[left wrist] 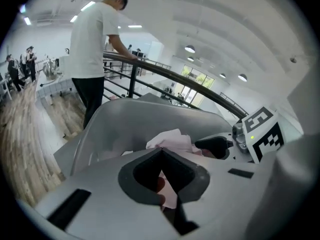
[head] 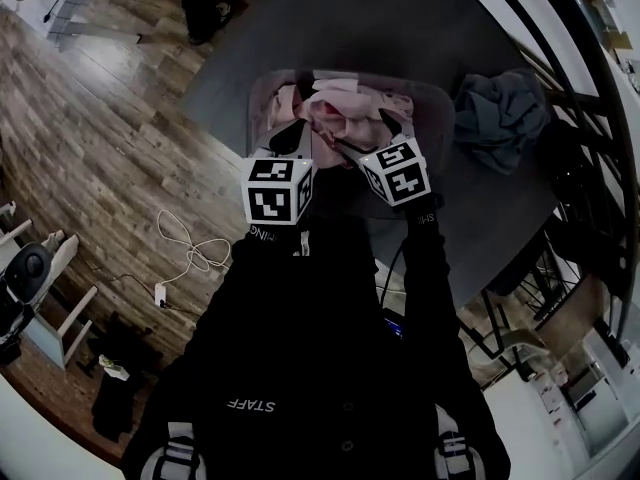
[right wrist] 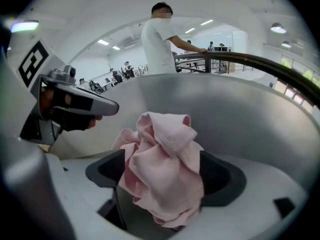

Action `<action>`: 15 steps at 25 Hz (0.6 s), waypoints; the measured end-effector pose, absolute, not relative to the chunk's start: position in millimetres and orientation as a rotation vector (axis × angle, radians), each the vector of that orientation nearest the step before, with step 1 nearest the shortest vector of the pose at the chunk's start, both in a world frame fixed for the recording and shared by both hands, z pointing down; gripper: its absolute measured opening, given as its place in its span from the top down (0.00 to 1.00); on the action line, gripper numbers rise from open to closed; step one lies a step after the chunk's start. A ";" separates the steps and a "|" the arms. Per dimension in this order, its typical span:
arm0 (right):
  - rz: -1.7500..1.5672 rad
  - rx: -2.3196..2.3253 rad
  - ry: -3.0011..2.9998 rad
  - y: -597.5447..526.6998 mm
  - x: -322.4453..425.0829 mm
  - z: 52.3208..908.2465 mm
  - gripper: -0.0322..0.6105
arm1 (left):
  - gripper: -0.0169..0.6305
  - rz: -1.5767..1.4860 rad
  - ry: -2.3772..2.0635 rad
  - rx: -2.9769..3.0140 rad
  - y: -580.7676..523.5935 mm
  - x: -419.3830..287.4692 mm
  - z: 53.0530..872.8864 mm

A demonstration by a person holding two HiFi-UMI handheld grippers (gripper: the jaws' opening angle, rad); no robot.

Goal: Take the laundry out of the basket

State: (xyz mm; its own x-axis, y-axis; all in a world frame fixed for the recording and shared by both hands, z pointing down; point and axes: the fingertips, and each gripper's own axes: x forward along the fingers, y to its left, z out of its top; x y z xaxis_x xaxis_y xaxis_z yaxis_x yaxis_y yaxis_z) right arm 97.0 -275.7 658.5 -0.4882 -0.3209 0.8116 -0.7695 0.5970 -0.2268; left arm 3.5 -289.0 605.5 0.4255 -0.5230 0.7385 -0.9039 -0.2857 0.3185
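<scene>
Just inside basket rim (head: 427, 91) — pink cloth (right wrist: 165, 169)

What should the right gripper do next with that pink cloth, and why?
Probably close the right gripper on the pink cloth. Its jaws stand wide apart with the cloth bunched between them, inside the basket, so a grip seems needed before lifting it out.
</scene>
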 end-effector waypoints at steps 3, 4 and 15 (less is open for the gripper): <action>0.770 0.839 -2.041 -281.4 100.1 678.4 0.18 | 0.98 0.666 -1.207 1.941 -292.4 2.3 610.1; 0.768 0.818 -2.033 -282.2 99.6 684.4 0.15 | 0.98 0.668 -1.207 1.938 -293.1 1.6 611.3; 0.681 0.613 -1.918 -277.9 95.1 745.2 0.05 | 0.98 0.701 -1.185 1.905 -294.2 5.6 633.5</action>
